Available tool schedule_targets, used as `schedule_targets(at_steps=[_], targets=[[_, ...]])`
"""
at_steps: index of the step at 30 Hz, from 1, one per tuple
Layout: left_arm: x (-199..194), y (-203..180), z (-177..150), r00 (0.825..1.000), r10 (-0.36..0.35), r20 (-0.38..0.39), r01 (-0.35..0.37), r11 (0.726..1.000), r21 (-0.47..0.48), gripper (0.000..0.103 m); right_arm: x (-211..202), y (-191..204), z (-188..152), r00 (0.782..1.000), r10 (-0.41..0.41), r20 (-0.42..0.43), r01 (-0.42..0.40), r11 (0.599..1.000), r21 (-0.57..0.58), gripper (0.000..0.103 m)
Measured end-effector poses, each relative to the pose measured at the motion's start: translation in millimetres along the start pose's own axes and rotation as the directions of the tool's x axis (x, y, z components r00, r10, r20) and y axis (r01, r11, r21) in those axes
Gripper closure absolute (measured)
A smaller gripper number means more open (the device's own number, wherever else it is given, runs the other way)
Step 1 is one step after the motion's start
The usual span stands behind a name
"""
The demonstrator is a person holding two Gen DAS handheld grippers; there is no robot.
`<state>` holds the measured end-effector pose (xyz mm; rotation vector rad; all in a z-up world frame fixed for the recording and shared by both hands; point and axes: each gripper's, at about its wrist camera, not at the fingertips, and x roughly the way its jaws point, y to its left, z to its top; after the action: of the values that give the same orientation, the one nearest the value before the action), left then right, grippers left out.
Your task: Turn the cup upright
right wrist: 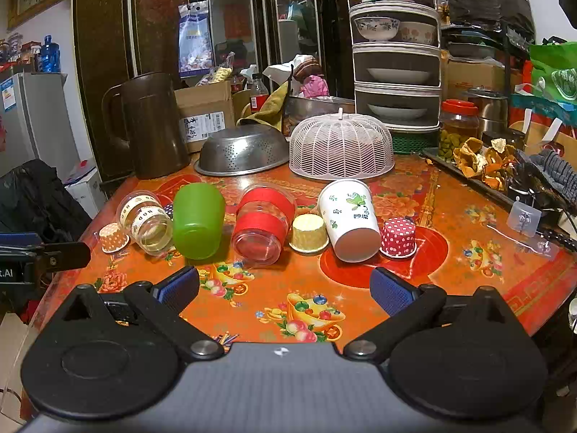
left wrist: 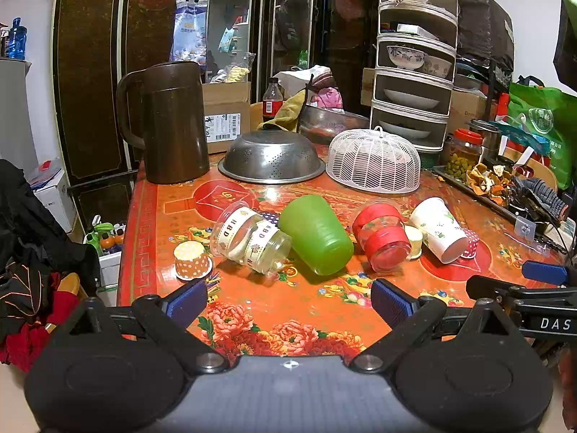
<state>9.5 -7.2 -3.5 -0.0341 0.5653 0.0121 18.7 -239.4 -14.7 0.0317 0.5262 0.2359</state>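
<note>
Several cups lie on their sides in a row on the orange table [left wrist: 259, 310]: a clear HBD-ribbon cup [left wrist: 250, 240] [right wrist: 146, 222], a green cup [left wrist: 315, 234] [right wrist: 198, 222], a clear red-banded cup [left wrist: 382, 238] [right wrist: 261, 225] and a white paper cup [left wrist: 438, 229] [right wrist: 349, 218]. Small cupcake liners stand mouth-down: orange dotted [left wrist: 192, 260] [right wrist: 113, 238], yellow [right wrist: 309, 234], red dotted [right wrist: 398, 237]. My left gripper [left wrist: 288, 303] is open and empty, in front of the green cup. My right gripper [right wrist: 285, 288] is open and empty, in front of the red-banded cup.
A brown pitcher [left wrist: 169, 122], an upturned steel colander [left wrist: 272, 160] and a white mesh food cover [left wrist: 373, 160] stand behind the cups. A tray of dried peel [left wrist: 487, 180] and a jar [left wrist: 465, 151] sit at the right. The right gripper's arm shows in the left wrist view [left wrist: 523, 299].
</note>
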Motion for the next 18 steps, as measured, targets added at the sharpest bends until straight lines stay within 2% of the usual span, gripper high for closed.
schedule_targets(at_steps=[18], targets=[[-0.7,-0.4,-0.4,1.0,0.0,0.002,0.0,1.0,-0.004,0.004,-0.9,-0.2,1.1,1.0,0.011,0.001,-0.011,1.0,0.002,0.001]])
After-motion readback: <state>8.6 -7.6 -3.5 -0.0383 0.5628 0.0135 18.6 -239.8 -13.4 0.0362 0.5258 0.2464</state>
